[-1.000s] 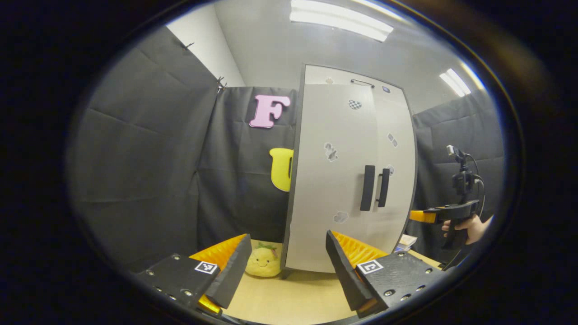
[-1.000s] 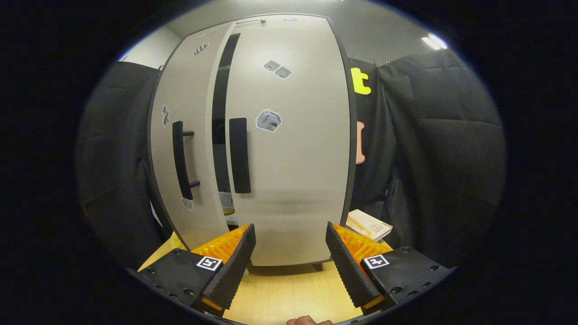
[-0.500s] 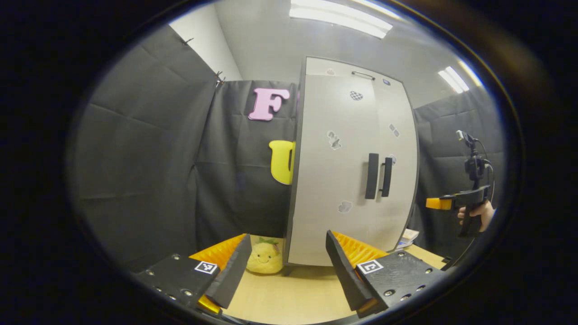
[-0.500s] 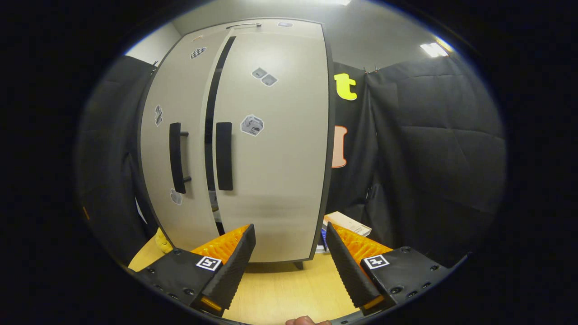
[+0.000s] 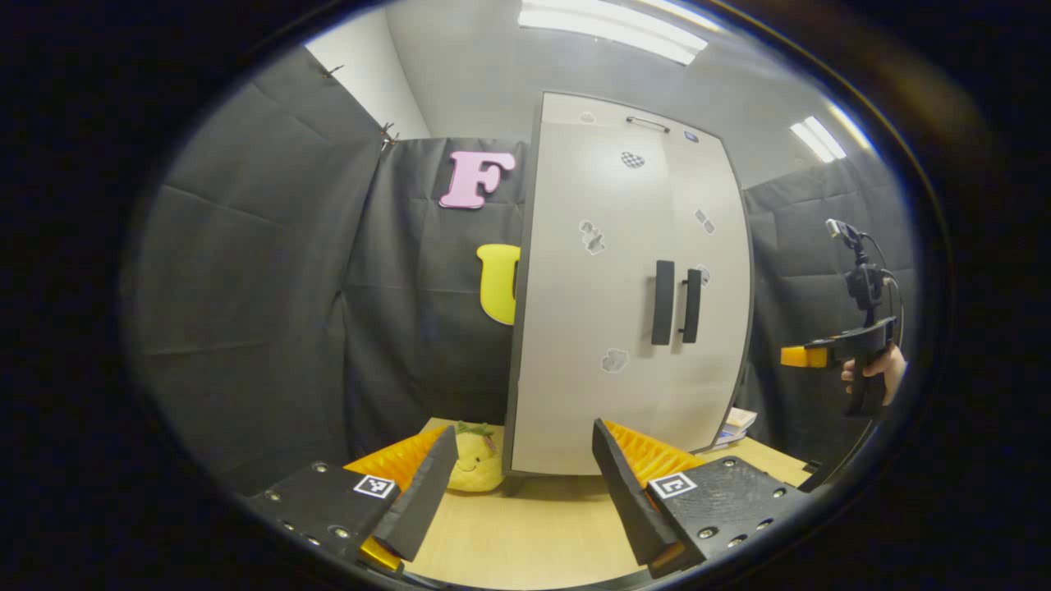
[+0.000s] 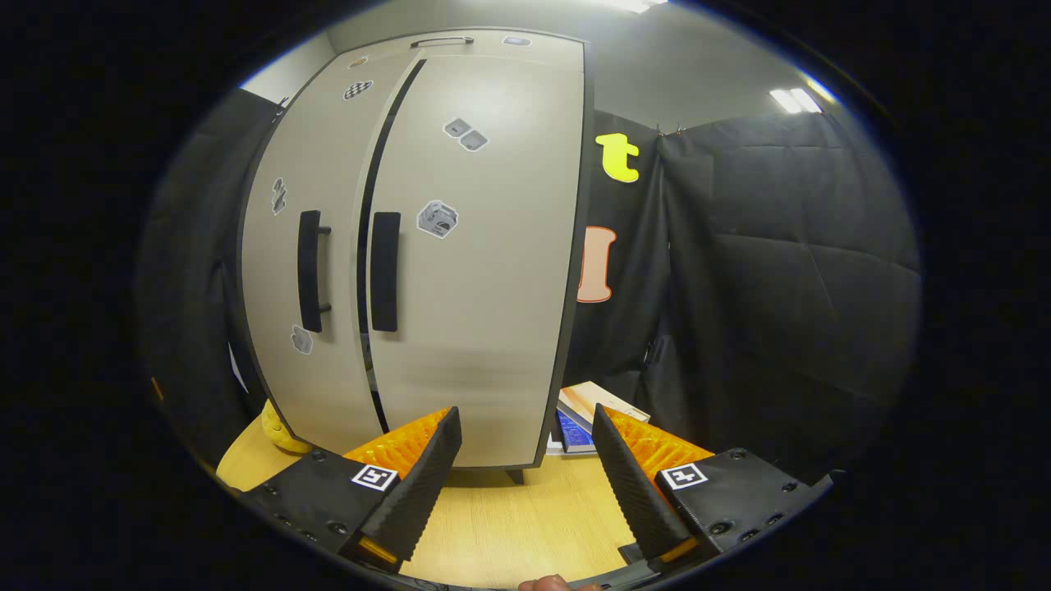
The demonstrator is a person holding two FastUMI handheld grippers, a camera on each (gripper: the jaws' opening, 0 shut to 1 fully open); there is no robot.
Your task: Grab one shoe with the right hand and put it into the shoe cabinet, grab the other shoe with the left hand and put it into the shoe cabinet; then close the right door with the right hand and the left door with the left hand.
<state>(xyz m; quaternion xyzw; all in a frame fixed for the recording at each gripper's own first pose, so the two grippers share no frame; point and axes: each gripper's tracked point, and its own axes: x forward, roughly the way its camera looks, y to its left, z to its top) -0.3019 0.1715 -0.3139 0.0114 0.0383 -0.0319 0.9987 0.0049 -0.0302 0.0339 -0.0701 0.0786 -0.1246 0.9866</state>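
Nearest in the left gripper view, the left gripper (image 5: 524, 484) is held wide apart with nothing between its fingers; ahead of it lies bare wooden table (image 5: 525, 533), then a yellow plush toy (image 5: 475, 464) just beyond its left finger. Farther ahead stands the shoe cabinet (image 5: 591, 328), its left door (image 5: 575, 312) seen flush. In the right gripper view, the right gripper (image 6: 525, 484) is likewise spread wide and empty, with some books (image 6: 587, 410) beyond its right finger beside the cabinet. A narrow dark seam is seen between the right door (image 6: 484, 271) and the left one. No shoe can be seen; both are judged to be inside. If that seam means an unlatched door, it could swing outward again once left untouched.
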